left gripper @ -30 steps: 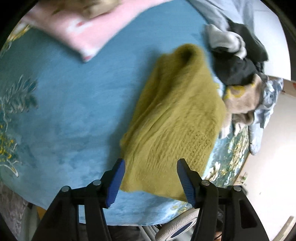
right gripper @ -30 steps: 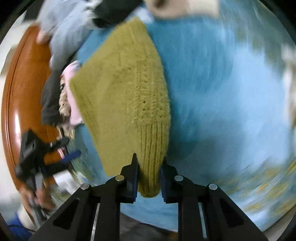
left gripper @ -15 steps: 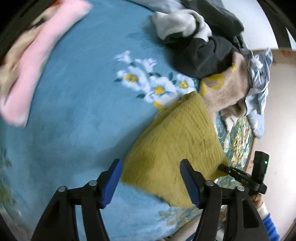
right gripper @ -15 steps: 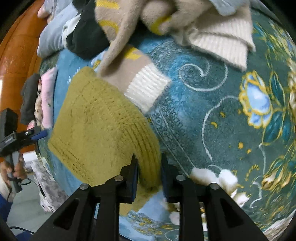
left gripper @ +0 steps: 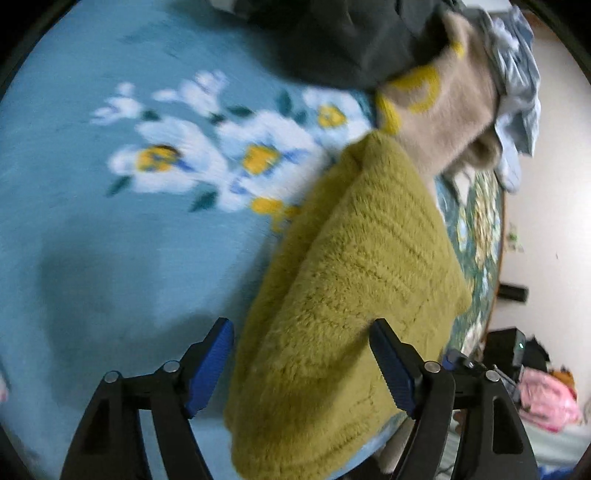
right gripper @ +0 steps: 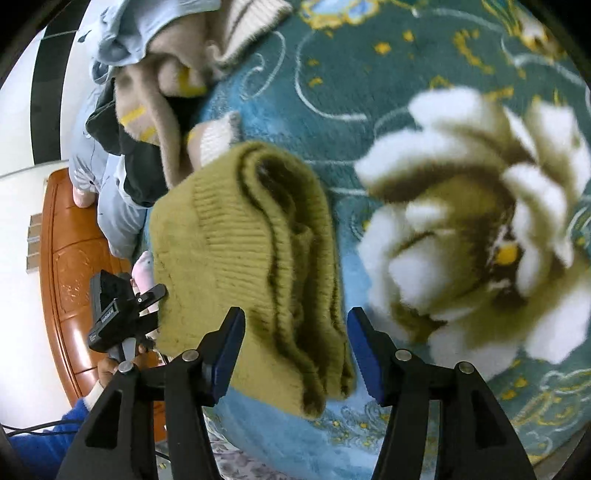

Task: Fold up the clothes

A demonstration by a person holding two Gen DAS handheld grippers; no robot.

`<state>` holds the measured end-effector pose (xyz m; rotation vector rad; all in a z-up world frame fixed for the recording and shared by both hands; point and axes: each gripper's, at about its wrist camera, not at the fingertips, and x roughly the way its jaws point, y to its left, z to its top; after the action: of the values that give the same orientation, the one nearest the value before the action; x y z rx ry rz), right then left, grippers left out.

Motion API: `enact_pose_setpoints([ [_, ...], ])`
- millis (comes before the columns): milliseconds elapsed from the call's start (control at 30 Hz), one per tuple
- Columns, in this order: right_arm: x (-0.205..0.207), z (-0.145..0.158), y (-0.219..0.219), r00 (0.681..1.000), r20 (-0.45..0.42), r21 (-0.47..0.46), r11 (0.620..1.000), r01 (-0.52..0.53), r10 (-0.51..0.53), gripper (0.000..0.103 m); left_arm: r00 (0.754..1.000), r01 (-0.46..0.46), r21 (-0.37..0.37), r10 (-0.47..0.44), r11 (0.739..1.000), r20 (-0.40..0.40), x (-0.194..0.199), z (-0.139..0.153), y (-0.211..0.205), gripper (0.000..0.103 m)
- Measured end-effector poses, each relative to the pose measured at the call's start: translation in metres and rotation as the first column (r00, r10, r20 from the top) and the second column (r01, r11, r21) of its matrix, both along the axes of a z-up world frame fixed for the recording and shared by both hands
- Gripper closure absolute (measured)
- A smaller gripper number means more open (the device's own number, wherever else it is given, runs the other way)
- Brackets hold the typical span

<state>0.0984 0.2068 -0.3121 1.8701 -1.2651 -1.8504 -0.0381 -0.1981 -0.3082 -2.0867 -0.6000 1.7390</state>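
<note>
On the blue floral blanket point(left gripper: 92, 229) the folded mustard sweater point(right gripper: 251, 258) lies between my right gripper point(right gripper: 295, 350) and left gripper point(left gripper: 303, 365) — both wide open, empty — so its loose layers could slump apart.

Olive-yellow fuzzy knit sweater point(left gripper: 354, 291), folded into a thick bundle, lying on the blue floral blanket point(left gripper: 110, 229) near its edge, ribbed hem turned outward and several stacked layers showing at the open end point(right gripper: 273, 236). Far corner touching a heap of unfolded clothes point(left gripper: 388, 55): beige sweater with yellow markings point(left gripper: 443, 107) just beside it, dark grey garment point(left gripper: 332, 40) behind, pale blue garment point(right gripper: 122, 33) at the outer side. Heap crumpled and tangled, pieces overlapping one another.
</note>
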Motion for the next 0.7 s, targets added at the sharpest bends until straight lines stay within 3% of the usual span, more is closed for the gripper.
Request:
enact_pose_setpoints([
  [400,-0.015,0.003,0.002,0.997,-0.077,0.005,1.000,-0.013,0.013,0.040,0.999,0.026,0.118,-0.031,0.993,0.041,-0.010,-0.029,0.007,0.024],
  [567,-0.009,-0.012,0.007,0.998,-0.049,-0.066,0.997,0.033,-0.036,0.040,0.999,0.009,0.147,-0.015,0.989,0.040,-0.012,-0.034,0.003,0.024],
  [700,-0.027,-0.013,-0.006,0.995,-0.093,-0.090,0.996,0.016,-0.024,0.040,0.999,-0.008,0.171,-0.001,0.985,0.050,-0.013,-0.035,-0.002,0.023],
])
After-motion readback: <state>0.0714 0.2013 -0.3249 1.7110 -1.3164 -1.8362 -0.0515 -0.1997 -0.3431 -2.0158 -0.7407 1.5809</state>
